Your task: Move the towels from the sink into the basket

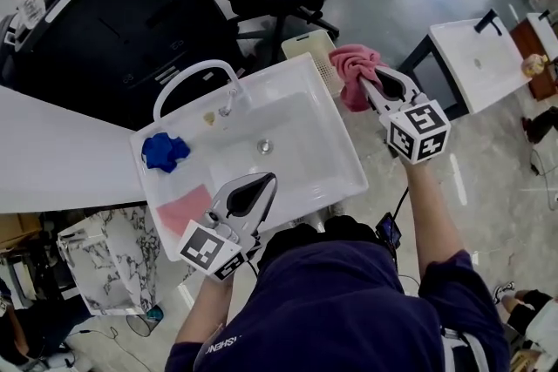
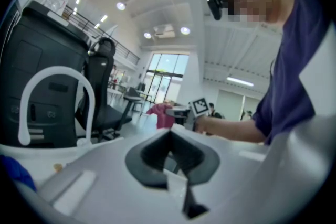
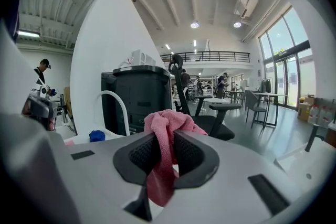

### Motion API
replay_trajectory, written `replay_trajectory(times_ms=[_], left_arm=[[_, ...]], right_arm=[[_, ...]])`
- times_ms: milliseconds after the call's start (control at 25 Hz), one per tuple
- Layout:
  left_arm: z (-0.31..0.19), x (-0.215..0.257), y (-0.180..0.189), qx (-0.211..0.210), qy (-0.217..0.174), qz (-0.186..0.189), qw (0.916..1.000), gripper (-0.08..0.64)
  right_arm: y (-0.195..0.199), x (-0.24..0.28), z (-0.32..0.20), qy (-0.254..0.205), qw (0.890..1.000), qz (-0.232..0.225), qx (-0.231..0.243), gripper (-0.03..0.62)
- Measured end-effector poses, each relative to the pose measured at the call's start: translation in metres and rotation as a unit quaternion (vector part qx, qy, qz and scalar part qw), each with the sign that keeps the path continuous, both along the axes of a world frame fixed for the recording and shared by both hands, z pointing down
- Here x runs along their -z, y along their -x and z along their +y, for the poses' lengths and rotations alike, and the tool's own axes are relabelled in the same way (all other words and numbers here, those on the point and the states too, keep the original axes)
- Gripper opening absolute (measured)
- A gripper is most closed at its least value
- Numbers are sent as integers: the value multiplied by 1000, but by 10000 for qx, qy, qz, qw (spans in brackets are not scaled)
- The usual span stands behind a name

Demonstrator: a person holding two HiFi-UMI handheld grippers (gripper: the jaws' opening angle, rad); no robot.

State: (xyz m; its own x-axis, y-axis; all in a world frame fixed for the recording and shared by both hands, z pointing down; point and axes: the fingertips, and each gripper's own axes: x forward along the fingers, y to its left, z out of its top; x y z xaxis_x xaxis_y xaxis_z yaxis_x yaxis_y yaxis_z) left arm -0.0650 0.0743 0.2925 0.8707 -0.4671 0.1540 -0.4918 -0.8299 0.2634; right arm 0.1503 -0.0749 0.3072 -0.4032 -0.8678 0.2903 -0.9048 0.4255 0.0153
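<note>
Right gripper [image 1: 366, 87] is pinching the crumpled pink towel [image 1: 351, 65], and there it hangs in the upper centre of the frame, just past the sink's far right corner, right against the cream basket [image 1: 307, 48]. Left gripper [image 1: 264, 181], jaws pressed together with nothing between them, hovers over the front of the white sink [image 1: 305, 144]. Down in the sink's left end lie a bunched blue towel [image 1: 164, 151] and a flat pink cloth [image 1: 183, 209].
</note>
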Motion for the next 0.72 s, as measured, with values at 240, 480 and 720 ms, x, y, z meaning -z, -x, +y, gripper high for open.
replay_trajectory(times_ms=[240,480,720], left_arm=[[-10,-7,-2,87,116,-88,9999,3],[-29,-20,-12,503,319,-255,9979,3],[-52,-33,-32,912,558,-366,9936,3]], right_arm=[[-15,-10,-32,44,10000,4,-64,64],[-40,-32,-80,164,9998,-53,49,64],[-55,-58,-133,309,9990,-47,304,64]])
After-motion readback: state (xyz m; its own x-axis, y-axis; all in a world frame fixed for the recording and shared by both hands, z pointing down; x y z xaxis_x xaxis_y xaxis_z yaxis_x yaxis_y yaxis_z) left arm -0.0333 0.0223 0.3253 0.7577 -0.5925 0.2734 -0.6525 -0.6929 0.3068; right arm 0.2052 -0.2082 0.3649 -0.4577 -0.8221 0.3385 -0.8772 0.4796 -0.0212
